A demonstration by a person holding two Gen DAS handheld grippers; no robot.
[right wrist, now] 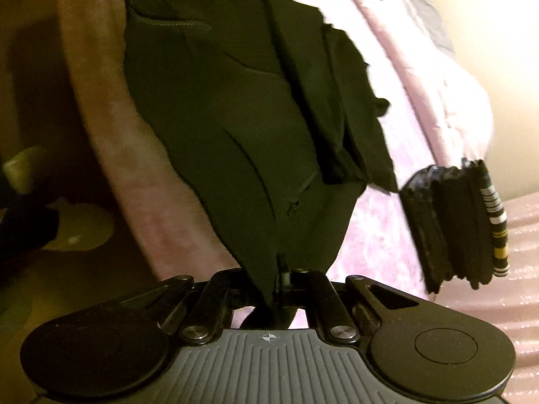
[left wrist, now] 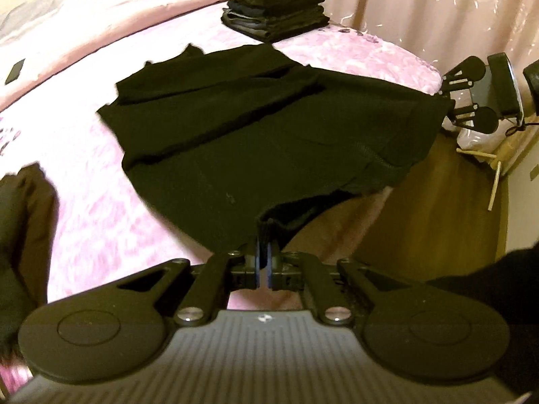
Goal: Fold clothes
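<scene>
Left gripper [left wrist: 263, 252] clamped on near hem of black garment [left wrist: 256, 124]; right gripper [right wrist: 281, 271] clamped on opposite corner. Garment spread on pink bed [left wrist: 101, 208], sleeves folded inward, edge overhanging. Risk: uneven pull, thin pinch slipping, folds undone. Folded stack [left wrist: 278, 3] just beyond; brown garment [left wrist: 23, 222] left; phone [left wrist: 15, 70] far.

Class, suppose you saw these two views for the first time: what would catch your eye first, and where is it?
A large black garment sprawls across the pink patterned bedspread, its near edge pinched by the left gripper and the right gripper. Behind it stands a neat stack of dark folded clothes, topped by a striped piece.
</scene>
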